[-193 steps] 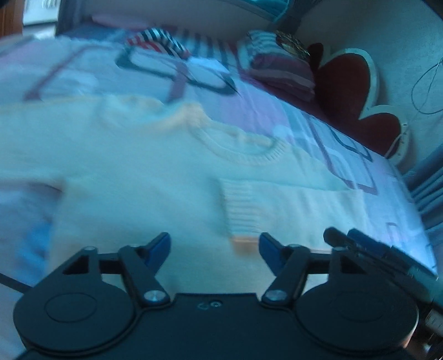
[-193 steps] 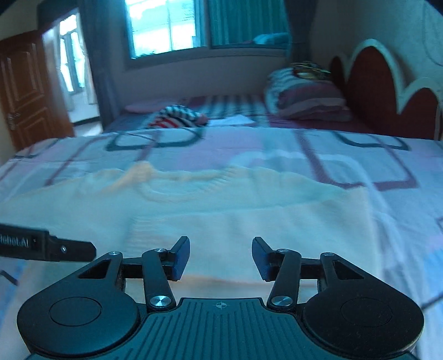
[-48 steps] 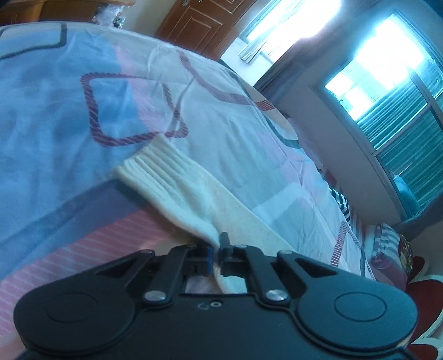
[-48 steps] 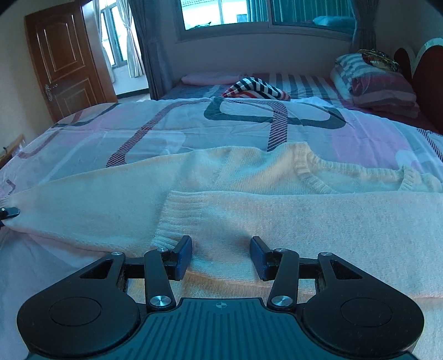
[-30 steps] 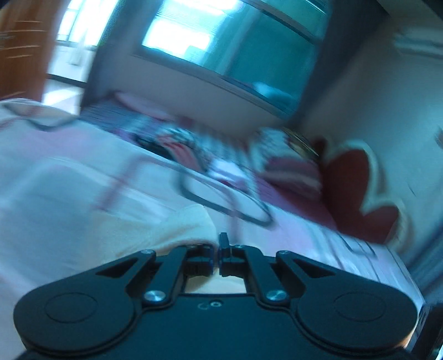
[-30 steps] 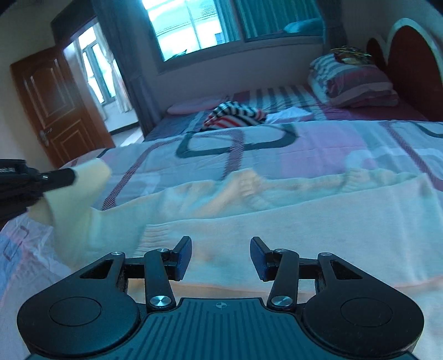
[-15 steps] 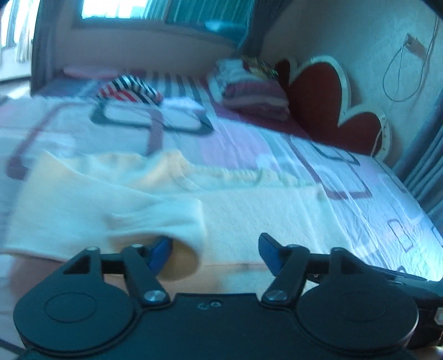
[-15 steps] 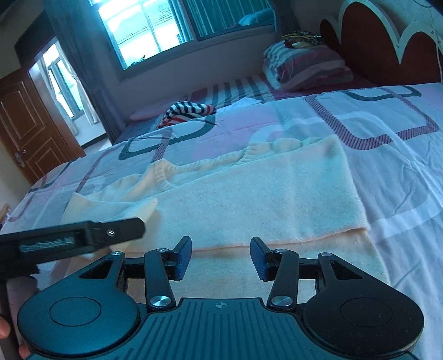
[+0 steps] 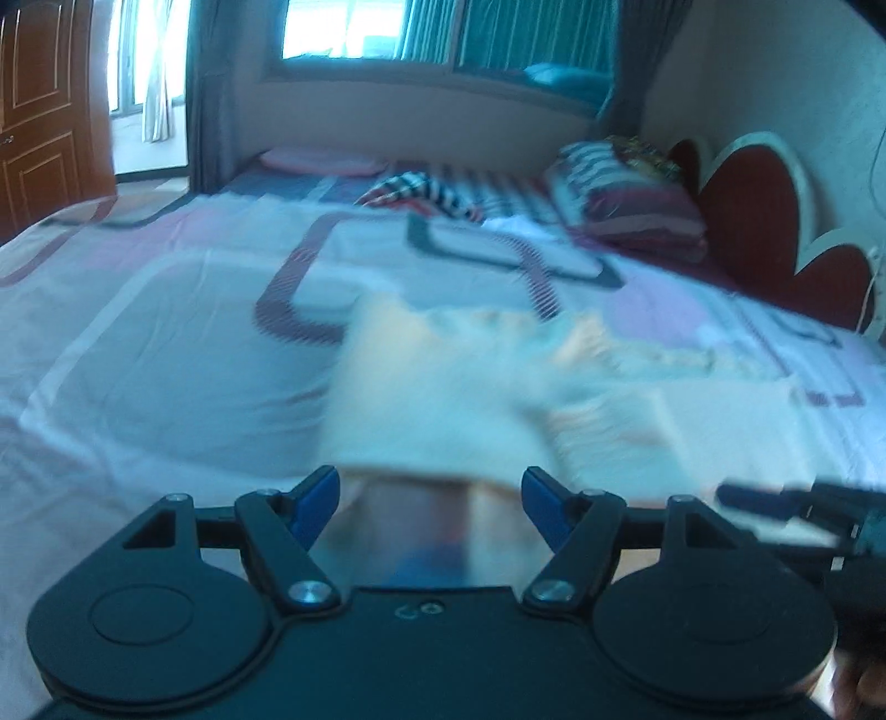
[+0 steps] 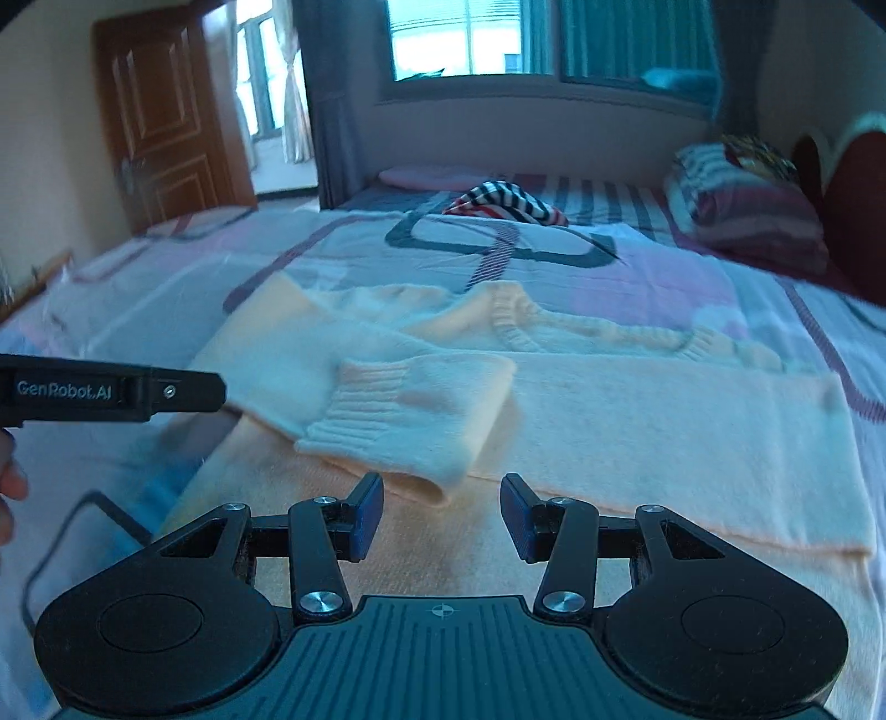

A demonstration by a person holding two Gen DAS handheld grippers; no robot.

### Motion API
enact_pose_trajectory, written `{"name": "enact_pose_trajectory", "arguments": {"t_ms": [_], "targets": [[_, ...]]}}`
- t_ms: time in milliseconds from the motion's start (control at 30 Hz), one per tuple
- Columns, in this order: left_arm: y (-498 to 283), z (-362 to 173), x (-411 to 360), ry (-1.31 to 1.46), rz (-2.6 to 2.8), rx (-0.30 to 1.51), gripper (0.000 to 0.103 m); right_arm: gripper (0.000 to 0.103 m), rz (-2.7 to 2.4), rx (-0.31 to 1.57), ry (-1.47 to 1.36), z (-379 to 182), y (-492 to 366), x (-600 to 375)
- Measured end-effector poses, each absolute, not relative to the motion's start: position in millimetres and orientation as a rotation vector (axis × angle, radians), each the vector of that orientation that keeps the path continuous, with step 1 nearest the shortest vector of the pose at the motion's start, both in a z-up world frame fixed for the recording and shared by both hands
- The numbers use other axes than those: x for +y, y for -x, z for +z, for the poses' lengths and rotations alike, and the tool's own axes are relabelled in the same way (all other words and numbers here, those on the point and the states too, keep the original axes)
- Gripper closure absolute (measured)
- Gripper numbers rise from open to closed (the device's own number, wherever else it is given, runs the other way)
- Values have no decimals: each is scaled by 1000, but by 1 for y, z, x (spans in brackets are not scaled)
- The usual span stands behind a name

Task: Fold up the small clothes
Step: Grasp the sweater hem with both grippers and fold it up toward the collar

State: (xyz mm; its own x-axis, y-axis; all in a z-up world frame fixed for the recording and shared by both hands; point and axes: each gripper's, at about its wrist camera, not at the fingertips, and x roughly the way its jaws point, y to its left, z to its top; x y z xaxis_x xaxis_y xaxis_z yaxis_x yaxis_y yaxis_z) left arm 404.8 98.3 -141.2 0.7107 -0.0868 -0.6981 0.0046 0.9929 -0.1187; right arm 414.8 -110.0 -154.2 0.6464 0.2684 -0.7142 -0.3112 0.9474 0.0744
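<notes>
Cream sweater (image 10: 637, 421), one, on bed (image 10: 692, 277); two grippers, left gripper (image 9: 431, 501) and right gripper (image 10: 441, 512), both apart, empty.

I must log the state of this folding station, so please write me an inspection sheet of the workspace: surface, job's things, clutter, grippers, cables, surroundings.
Surface: bed under a patterned sheet.
Job's things: cream sweater lies flat on the sheet; both sleeves are folded across its body, and the cuff of one lies on top near its middle.
Clutter: striped cloth and pillows at the far end of the bed.
Grippers: left gripper open, holds nothing; right gripper open, holds nothing, above the sweater's hem.
Cables: dark cable on the sheet at the near left.
Surroundings: door, window, curtains, red headboard.
</notes>
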Motion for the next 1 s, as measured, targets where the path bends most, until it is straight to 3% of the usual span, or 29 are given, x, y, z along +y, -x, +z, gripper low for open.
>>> {"name": "enact_pose_trajectory", "arguments": {"t_ms": [233,267,300,333,633,667,833,900,1000], "targets": [[-410,-160,89,70,-57,796,33,57,291,769,110,-164,-436,-96],[-411,-161,86,62,-53,789,33,70,296,757,100,-161,-439,-98],[-413,-163,84,57,-41,777,33,98,306,744,84,-158,-440,-100],[-415,-164,83,59,-27,768,33,101,307,739,66,-154,-442,-103],[-429,-173,83,100,45,766,36,101,99,709,-362,-117,-462,-214],[-430,-173,83,102,48,761,40,101,77,728,-379,-119,-464,-225],[-429,-174,79,113,10,727,87,101,-16,824,-490,-140,-459,-279],[-427,-173,73,90,-7,720,95,100,-50,837,-543,-145,-454,-295],[-427,-173,69,70,-6,720,95,100,-94,834,-575,-149,-450,-312]]}}
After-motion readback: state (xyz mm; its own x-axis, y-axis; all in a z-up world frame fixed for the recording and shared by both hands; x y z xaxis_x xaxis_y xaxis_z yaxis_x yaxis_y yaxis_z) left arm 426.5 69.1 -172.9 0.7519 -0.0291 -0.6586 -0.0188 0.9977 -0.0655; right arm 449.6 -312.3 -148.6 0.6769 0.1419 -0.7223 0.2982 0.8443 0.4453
